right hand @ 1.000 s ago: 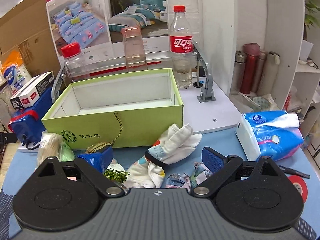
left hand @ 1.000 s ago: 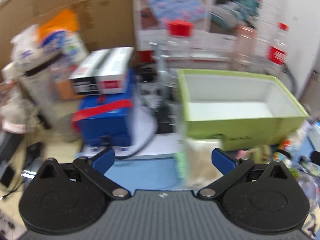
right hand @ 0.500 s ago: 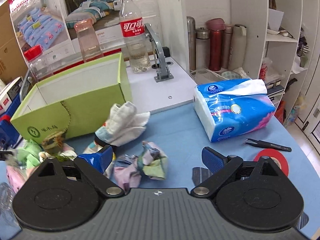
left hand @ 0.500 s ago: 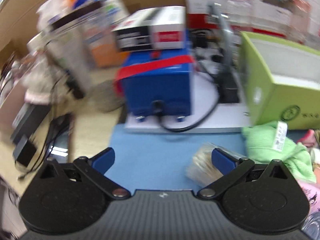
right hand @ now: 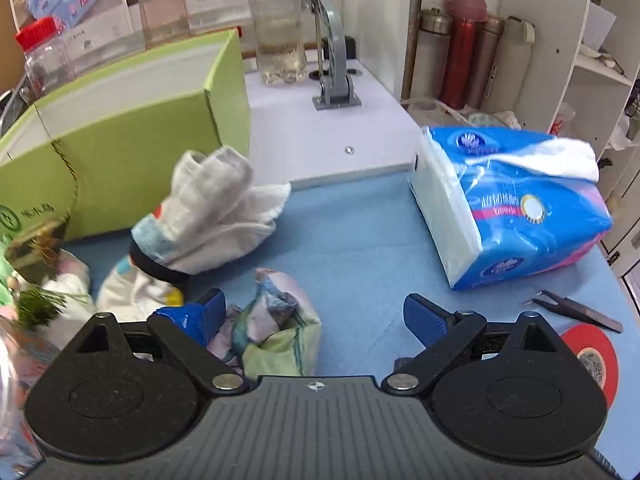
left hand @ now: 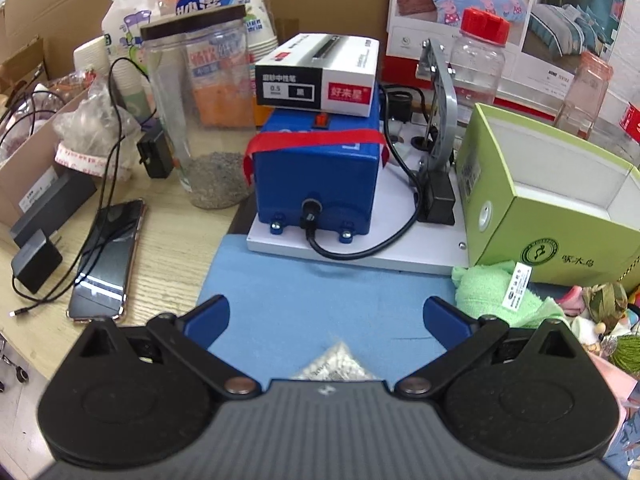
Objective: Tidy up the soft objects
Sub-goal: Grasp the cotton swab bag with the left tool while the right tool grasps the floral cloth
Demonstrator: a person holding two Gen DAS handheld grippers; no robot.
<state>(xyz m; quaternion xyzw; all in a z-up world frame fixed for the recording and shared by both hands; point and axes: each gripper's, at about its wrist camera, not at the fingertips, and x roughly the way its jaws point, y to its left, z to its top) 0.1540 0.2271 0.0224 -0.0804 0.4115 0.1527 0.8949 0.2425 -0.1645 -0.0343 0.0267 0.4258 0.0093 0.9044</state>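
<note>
My left gripper (left hand: 326, 314) is open and empty over the blue mat (left hand: 320, 292); a small pale bag (left hand: 334, 364) lies just below it. A green towel (left hand: 494, 294) lies to its right against the green box (left hand: 552, 216). My right gripper (right hand: 314, 314) is open, low over the mat; a crumpled patterned cloth (right hand: 276, 324) lies between its fingers, nearer the left one. A white cloth bundle (right hand: 216, 216) lies beyond, beside the green box (right hand: 132, 160). A blue tissue pack (right hand: 508, 204) lies to the right.
A blue machine (left hand: 316, 176) with a cable, a white carton (left hand: 320, 76) on it, a clear jar (left hand: 204, 112) and a phone (left hand: 106, 256) stand left. Bottles (right hand: 280, 20), flasks (right hand: 464, 52), tweezers (right hand: 580, 312) and red tape (right hand: 592, 356) are on the right.
The left gripper has swung left, away from the green box, and now faces the blue machine. The right gripper has moved right and lower, bringing the patterned cloth between its fingers.
</note>
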